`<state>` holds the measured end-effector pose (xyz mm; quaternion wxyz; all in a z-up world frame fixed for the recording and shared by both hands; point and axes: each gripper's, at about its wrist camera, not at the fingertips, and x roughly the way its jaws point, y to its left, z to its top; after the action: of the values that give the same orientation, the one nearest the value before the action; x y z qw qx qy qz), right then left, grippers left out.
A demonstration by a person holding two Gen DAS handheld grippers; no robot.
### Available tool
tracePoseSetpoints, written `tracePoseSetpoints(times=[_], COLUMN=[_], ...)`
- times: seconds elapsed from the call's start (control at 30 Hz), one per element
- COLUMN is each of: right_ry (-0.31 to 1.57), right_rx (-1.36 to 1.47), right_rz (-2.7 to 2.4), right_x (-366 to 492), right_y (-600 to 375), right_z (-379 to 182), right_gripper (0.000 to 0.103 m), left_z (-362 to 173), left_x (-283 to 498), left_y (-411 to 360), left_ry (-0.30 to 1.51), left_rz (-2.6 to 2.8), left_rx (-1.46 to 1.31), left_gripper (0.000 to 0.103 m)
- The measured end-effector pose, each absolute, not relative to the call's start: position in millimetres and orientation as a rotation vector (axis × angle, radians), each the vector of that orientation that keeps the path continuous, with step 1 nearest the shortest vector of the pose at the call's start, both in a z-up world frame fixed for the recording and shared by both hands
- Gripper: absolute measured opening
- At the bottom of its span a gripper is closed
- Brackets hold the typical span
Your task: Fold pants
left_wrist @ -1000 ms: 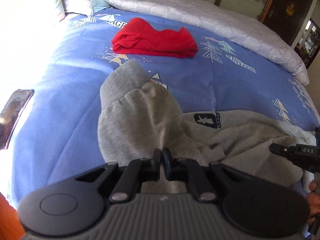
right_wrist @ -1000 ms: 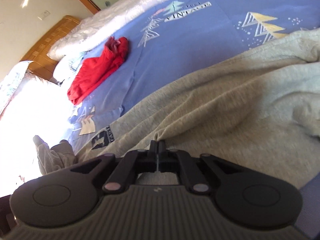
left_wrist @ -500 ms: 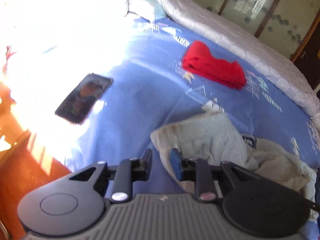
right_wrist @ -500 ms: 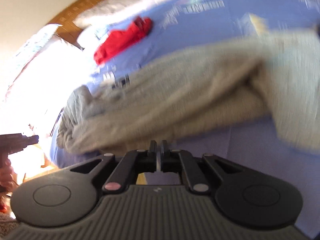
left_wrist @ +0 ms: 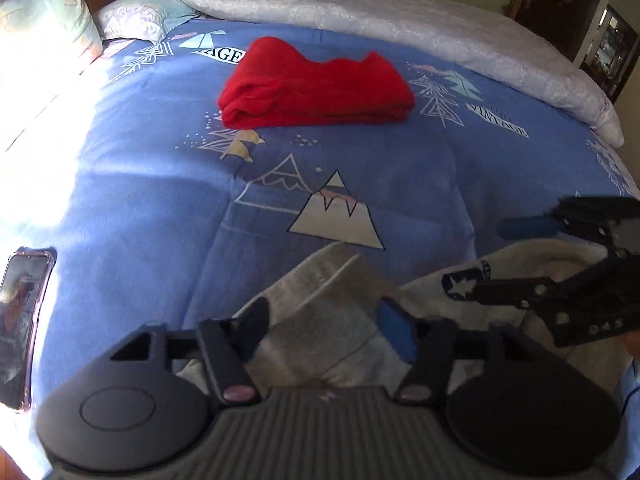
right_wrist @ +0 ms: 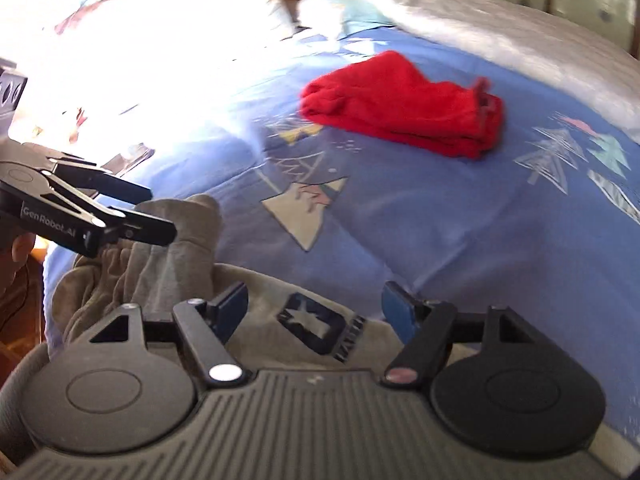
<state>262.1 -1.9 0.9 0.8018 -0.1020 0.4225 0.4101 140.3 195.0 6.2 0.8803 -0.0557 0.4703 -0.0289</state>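
Bed (left_wrist: 420, 184) with a blue printed cover fills both views, a pale quilt (left_wrist: 360, 4) bunched along its far edge and pillows (left_wrist: 136, 20) at the far left corner. Red cloth (left_wrist: 316, 90), folded, lies on the cover well beyond the grippers. Grey pants (right_wrist: 280, 312) sit in a rumpled heap at the near edge of the bed, a dark star patch facing up and a ribbed cuff sticking out toward the left. Left gripper (left_wrist: 324, 326) has just been opening; its fingers (left_wrist: 394, 330) stand partly spread with the cuff between them, no pad pressing on it. Right gripper (right_wrist: 314, 312) has also just been opening, fingers (right_wrist: 396, 314) spread wide above the patch, gripping nothing. Phone (left_wrist: 22, 320) lies at the bed's left edge in bright sun.
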Motion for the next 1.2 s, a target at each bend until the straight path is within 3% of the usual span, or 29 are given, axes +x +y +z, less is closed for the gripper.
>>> tracePoseSetpoints(times=[0.03,0.07,0.17,0.27,0.37,0.47,0.6,0.73,0.83,0.93,1.07,1.2], right_ry=[0.904,0.902,0.917,1.004,1.061,0.947,0.761,0.593,0.486,0.614,0.723,0.779], right_rx=[-0.256,-0.294,-0.407,-0.432,-0.470,-0.548,-0.487,-0.232,-0.189,-0.269,-0.208,-0.002], right_rz=[0.920,0.957,1.027,1.115,1.165,1.111,0.881,0.698,0.610,0.529,0.479,0.584], right_x=[265,268,274,276,265,246,267,313,334,365,369,340], right_y=[11,23,51,58,67,72,67,44,55,80,66,25], right_z=[-3,-8,-22,-32,-41,-32,4,47,45,5,-29,-12], right_gripper=[0.076,0.076,0.076,0.073,0.039,0.006,0.005,0.005,0.006,0.017,0.028,0.033], left_z=[5,6,16,20,17,11,19,35,25,8,1,-7], left_x=[131,121,89,62,43,34,49,86,123,135,98,57], left_y=[198,202,215,224,233,238,239,230,228,240,258,292], left_ry=[0.975,0.965,0.931,0.919,0.926,0.936,0.891,0.772,0.779,0.864,0.880,0.936], left_rz=[-0.070,-0.080,-0.098,-0.081,-0.052,-0.027,0.003,0.079,0.191,0.230,0.251,0.234], left_rx=[-0.117,-0.128,-0.161,-0.200,-0.244,-0.280,-0.280,-0.240,-0.204,-0.265,-0.292,-0.426], left_gripper=[0.023,0.015,0.007,0.007,0.007,0.007,0.007,0.006,0.011,0.011,0.043,0.052])
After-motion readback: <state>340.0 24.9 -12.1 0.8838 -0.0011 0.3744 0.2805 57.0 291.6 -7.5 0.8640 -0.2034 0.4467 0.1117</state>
